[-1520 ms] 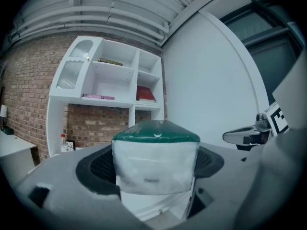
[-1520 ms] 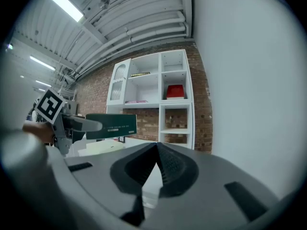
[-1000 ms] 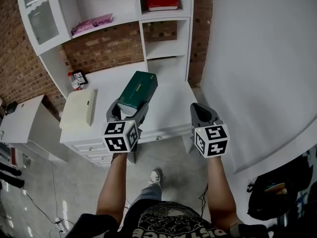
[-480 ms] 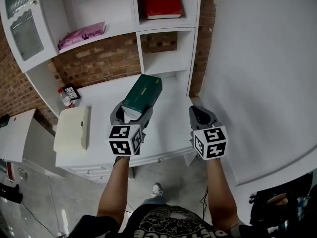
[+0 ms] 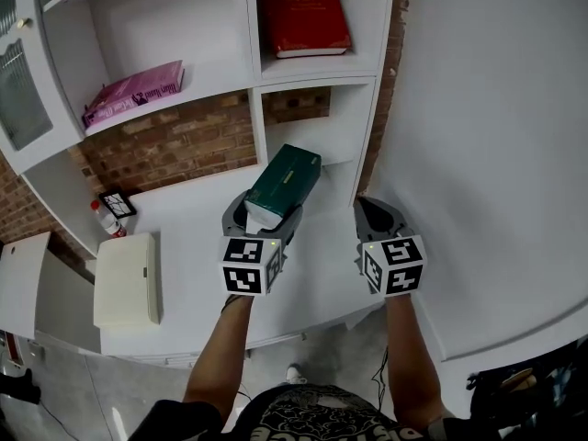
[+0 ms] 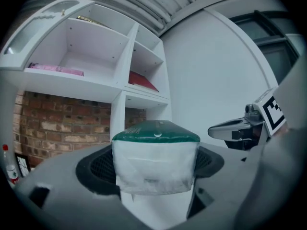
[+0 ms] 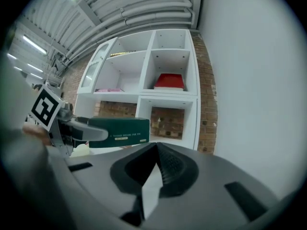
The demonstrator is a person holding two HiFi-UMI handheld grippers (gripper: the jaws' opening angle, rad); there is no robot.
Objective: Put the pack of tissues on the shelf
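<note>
Tissue pack (image 5: 282, 185) pinched in left tongs (image 5: 265, 209), far end seemingly at cubby (image 5: 347, 143) edge; right tongs (image 5: 371, 208) pressed together.

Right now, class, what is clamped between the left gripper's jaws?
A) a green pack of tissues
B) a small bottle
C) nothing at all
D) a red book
A: the left gripper is shut on the green pack of tissues, whose white end fills the gap between its jaws; the red book lies apart, higher up.
</note>
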